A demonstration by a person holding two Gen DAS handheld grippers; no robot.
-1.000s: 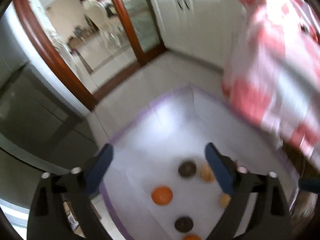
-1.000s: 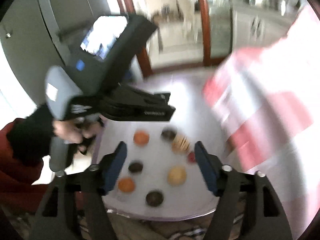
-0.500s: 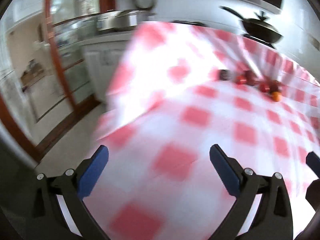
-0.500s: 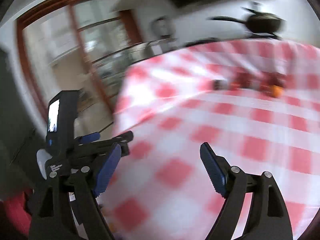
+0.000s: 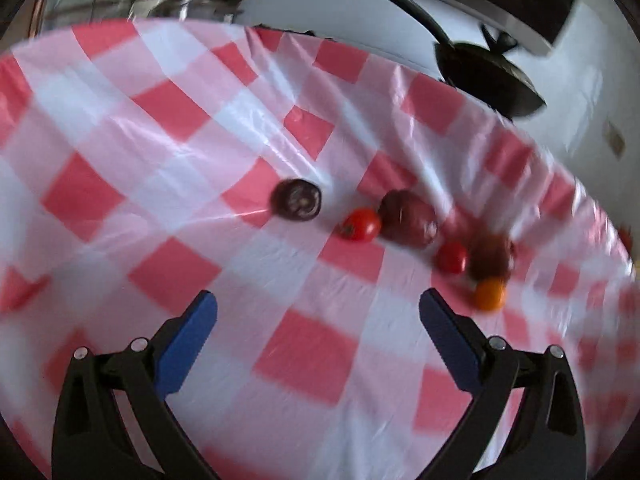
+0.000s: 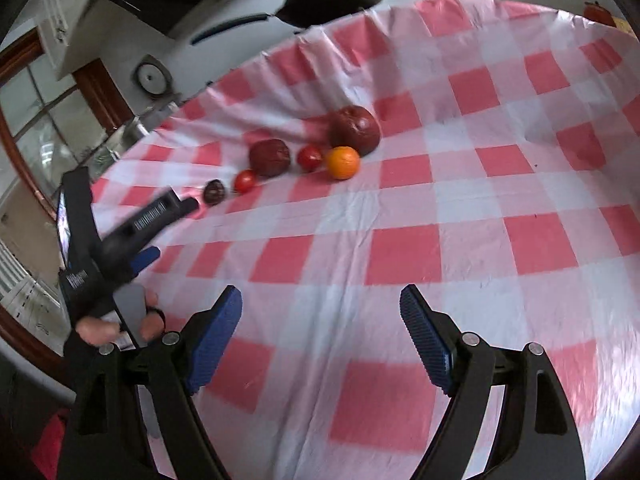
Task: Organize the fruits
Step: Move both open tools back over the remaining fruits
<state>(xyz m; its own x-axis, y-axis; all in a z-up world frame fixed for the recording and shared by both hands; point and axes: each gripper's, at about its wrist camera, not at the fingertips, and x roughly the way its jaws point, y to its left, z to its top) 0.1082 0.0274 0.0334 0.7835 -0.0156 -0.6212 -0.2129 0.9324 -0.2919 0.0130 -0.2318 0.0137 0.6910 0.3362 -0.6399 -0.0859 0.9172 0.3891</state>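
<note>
Black claw [image 6: 320, 320] arms, ribbed blue pads [image 6: 424, 336], silver screws, seemingly black cuff

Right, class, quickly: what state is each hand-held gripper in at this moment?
Left hand-held gripper: open, holding nothing.
Right hand-held gripper: open, holding nothing.

**Checked cloth, white kitchen behind**

A red-and-white checked plastic cloth [image 6: 400, 248] covers the tabletop, creased and glossy under daylight. Behind it stands a white wall [image 5: 328, 4] with a round dial [image 6: 150, 77], a black pan [image 5: 486, 76] and a dark-framed glass door [image 6: 36, 120].
</note>
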